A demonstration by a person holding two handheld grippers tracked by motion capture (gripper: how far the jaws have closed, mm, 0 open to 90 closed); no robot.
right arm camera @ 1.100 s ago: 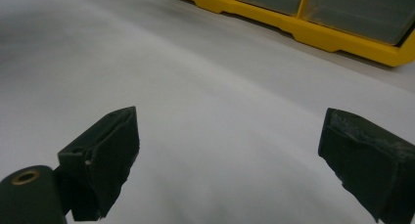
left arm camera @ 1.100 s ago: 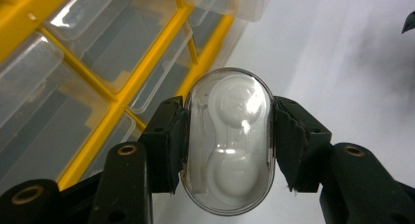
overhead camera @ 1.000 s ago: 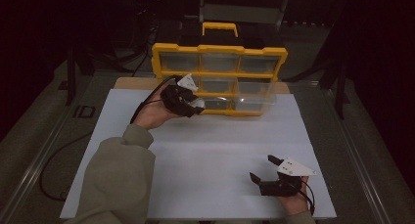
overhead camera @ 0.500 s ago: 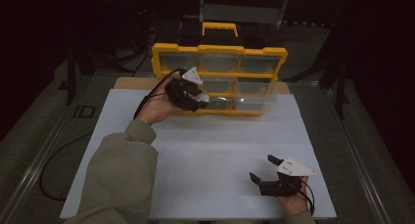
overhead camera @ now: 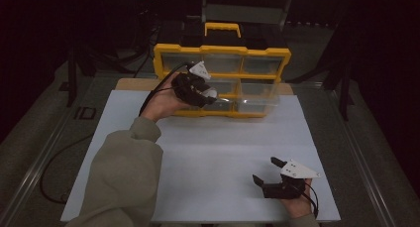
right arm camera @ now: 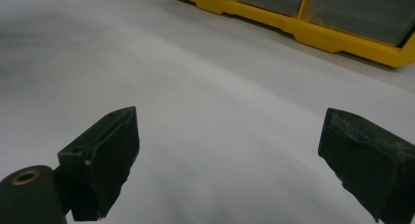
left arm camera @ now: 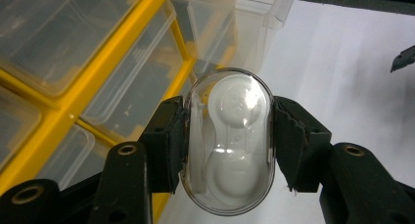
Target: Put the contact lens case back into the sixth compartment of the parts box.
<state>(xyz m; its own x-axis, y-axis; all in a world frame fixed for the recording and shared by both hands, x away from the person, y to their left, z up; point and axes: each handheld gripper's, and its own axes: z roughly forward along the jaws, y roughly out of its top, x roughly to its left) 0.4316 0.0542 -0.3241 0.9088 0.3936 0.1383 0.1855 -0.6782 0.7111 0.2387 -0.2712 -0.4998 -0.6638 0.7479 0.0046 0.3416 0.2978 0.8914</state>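
Note:
My left gripper (left arm camera: 228, 141) is shut on a clear oval case (left arm camera: 230, 106) with a white two-lobed piece inside. In the high view the left gripper (overhead camera: 212, 95) holds it up in front of the lower middle drawers of a yellow organizer (overhead camera: 223, 52) with clear drawers. Through the left gripper view the organizer's yellow frame (left arm camera: 58, 114) runs close on the left. A clear drawer (overhead camera: 255, 102) at the lower right is pulled out. My right gripper (overhead camera: 265, 170) rests near the front right of the white table top, open, with nothing between its jaws (right arm camera: 230, 155).
The white sheet (overhead camera: 208, 157) covers the table between the organizer and the front edge. The organizer's bottom rail (right arm camera: 313, 35) lies far ahead of the right gripper. A person's sleeve (overhead camera: 124, 182) reaches in from the bottom left. Dark floor and cables surround the table.
The left gripper has moved a little farther and to the right with the case, closer to the organizer's drawers. The right gripper has stayed put.

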